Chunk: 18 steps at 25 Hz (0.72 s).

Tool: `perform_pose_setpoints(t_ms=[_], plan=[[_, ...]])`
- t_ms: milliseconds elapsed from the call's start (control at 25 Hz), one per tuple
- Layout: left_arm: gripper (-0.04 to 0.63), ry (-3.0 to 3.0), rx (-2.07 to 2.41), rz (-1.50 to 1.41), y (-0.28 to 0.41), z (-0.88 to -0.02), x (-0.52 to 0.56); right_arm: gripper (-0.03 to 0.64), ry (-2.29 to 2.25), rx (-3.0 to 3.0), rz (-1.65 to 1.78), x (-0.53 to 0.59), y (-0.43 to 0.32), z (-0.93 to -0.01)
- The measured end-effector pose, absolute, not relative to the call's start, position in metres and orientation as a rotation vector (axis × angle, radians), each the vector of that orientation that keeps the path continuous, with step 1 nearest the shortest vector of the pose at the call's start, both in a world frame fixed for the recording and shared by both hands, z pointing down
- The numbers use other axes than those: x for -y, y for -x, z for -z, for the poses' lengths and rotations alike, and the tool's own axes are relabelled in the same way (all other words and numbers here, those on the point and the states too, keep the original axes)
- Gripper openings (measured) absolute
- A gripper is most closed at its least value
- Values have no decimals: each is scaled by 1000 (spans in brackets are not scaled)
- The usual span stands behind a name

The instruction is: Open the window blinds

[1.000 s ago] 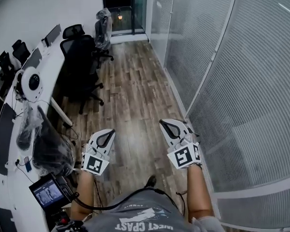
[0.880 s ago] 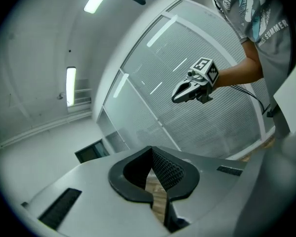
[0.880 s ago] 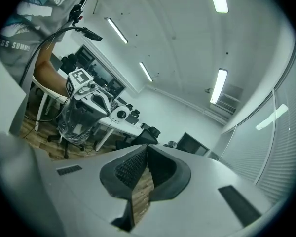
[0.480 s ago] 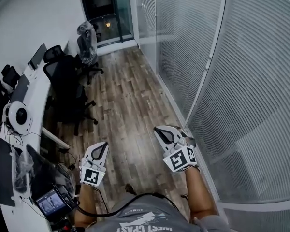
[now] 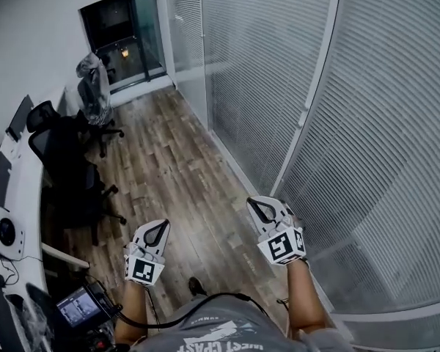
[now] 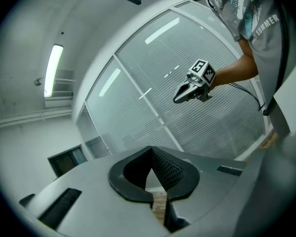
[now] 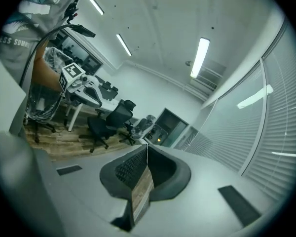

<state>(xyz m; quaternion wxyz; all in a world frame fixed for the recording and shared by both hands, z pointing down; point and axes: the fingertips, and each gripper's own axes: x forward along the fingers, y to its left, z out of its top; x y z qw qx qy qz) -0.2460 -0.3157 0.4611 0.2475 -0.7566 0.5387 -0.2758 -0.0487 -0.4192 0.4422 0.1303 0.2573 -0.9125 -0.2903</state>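
Both claws are held out at waist height over the wooden floor (image 5: 177,169), well apart from each other.

Left claw (image 5: 160,226): clenched. In the left gripper view the pad tips meet and nothing sits between them; only floor shows through the slit behind.

Right claw (image 5: 257,204): clenched, pads together along their length in the right gripper view, nothing held.

The window blinds (image 5: 385,145) cover the glazed wall along my right side, behind the glass, running from near the bottom of the head view to the dark doorway (image 5: 125,42) at the far end. The slats lie horizontal and close together, so nothing shows through them. A white upright post (image 5: 308,101) divides two of the panels. The right claw is the nearer of the two, close to the foot of this wall, and I see no contact with it. The left claw is well apart from it.

On the opposite side a curved white worktop (image 5: 18,189) runs along the wall, with black office chairs (image 5: 66,167) drawn up beside it. A small lit screen (image 5: 77,308) sits at the lower left.
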Motion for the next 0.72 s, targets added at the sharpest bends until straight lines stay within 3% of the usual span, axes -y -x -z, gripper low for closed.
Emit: perform_pose_setpoints(t_ms=[320,720], plan=[[3,2126,-1376,673,354,-452,435,5,-973,2467,777,536,108,-447],[3,2236,-1257,669,376,-471,587,5,-1253,2265,687,695,73,-452]])
